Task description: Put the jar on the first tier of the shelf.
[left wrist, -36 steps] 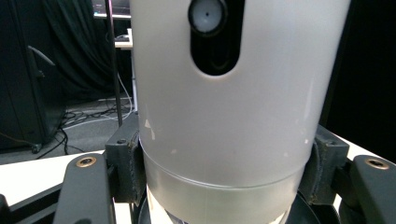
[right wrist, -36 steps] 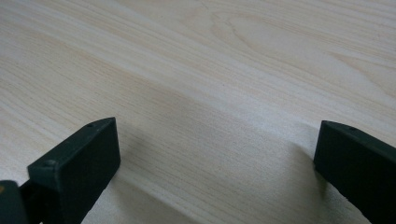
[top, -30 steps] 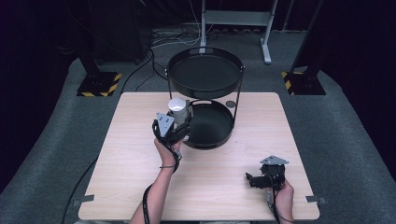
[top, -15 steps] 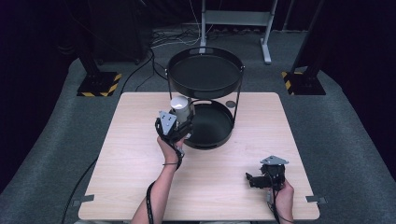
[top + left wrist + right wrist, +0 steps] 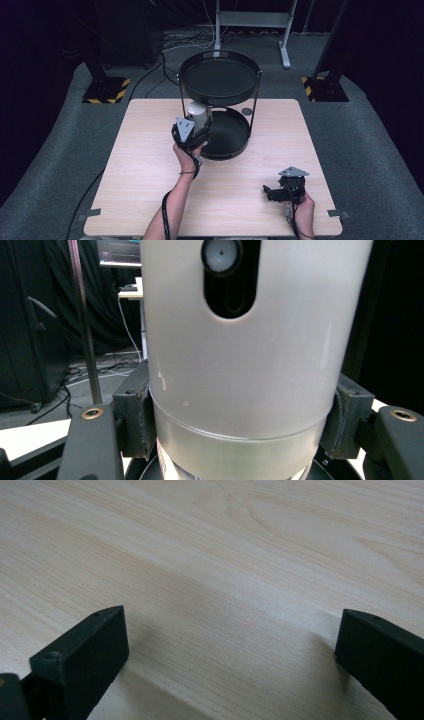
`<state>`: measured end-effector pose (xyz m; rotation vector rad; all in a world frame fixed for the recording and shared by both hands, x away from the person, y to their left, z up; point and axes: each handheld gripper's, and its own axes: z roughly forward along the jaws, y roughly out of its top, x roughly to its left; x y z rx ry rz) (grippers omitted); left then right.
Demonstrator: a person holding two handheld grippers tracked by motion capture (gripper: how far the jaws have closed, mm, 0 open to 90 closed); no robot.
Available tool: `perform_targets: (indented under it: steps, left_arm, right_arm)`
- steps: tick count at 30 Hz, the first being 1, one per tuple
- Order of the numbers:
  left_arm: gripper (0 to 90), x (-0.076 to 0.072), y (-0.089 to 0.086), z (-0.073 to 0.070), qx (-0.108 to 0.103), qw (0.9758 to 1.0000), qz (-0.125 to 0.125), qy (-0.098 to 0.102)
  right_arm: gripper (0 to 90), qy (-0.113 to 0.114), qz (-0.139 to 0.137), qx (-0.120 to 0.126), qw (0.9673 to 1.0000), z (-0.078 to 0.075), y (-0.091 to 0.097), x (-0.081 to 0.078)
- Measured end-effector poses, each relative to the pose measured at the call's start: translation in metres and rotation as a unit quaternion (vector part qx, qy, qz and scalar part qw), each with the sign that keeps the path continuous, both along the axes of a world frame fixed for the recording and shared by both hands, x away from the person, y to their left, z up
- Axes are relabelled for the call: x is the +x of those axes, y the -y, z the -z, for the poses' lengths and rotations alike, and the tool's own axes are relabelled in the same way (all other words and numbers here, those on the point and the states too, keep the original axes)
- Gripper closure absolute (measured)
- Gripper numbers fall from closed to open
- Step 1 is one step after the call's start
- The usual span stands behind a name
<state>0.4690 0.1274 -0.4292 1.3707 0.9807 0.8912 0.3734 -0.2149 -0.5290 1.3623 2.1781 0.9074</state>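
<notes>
A white and silver cylinder with a dark oval slot near its top stands upright between the jaws of my left gripper, which is shut on it. It hangs at the left rim of the lower tray of a black two-tier round stand, just under the upper tray. In the left gripper view the black pads press both sides of the cylinder. My right gripper rests low at the table's front right, its jaws wide apart with bare wood between them.
The light wooden table has free room left of and in front of the stand. A small round disc lies at the back of the lower tray. Thin black posts join the tiers. Cables and stand feet lie on the grey floor behind.
My left gripper has carried the cylinder a little farther forward and right, closer under the upper tray. The right gripper has stayed still.
</notes>
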Motion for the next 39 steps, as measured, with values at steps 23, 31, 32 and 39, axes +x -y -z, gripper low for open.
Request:
perform_targets:
  steps: [23, 31, 32, 39]
  left_arm:
    - [31.6, 0.013, 0.013, 0.012, 0.002, 1.0000, -0.005, 0.001]
    - [31.6, 0.019, 0.016, 0.016, 0.000, 1.0000, -0.003, 0.000]
    - [31.6, 0.020, 0.017, 0.017, 0.002, 1.0000, -0.003, 0.000]
    - [31.6, 0.024, 0.021, 0.021, 0.003, 1.0000, -0.002, 0.001]
  right_arm:
    - [0.0, 0.001, 0.000, -0.001, 1.0000, 0.000, 0.000, 0.000]
    - [0.0, 0.000, 0.000, 0.000, 1.0000, 0.000, 0.000, 0.000]
    - [0.0, 0.001, 0.000, 0.000, 1.0000, 0.000, 0.000, 0.000]
    - [0.0, 0.001, 0.000, -0.001, 1.0000, 0.000, 0.000, 0.000]
